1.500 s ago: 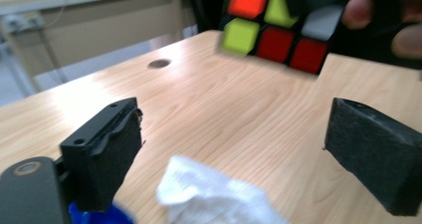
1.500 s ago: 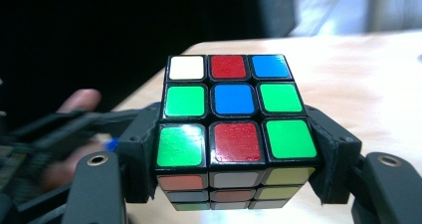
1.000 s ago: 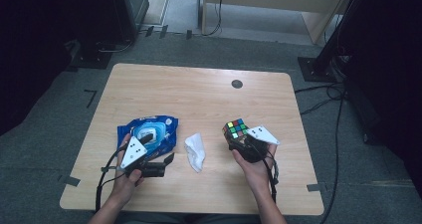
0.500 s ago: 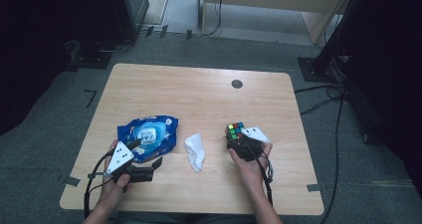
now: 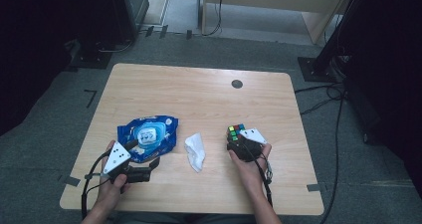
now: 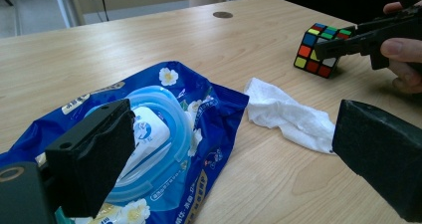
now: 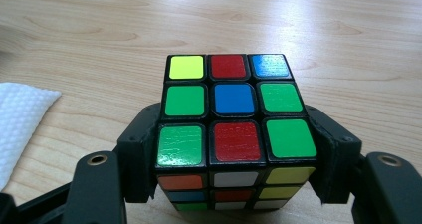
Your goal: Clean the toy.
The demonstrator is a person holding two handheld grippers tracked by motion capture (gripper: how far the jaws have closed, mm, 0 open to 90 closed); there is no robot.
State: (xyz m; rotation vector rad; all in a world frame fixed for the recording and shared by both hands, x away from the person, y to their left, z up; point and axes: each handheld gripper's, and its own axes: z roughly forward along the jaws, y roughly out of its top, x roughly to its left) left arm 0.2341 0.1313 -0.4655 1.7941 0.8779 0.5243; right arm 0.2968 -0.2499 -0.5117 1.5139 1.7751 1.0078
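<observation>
glossy puzzle cube (image 7: pixel 233 134), crumpled wipe (image 5: pixel 195 152)

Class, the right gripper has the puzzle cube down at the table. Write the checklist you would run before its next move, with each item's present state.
1. Right gripper jaws against both sides of the puzzle cube: ok.
2. Cube bottom resting fully on the table: cannot tell.
3. Cube apart from the white wipe: ok.
4. Left gripper open, holding nothing: ok.
5. Left gripper over the blue wipes pack, away from the cube: ok.
</observation>
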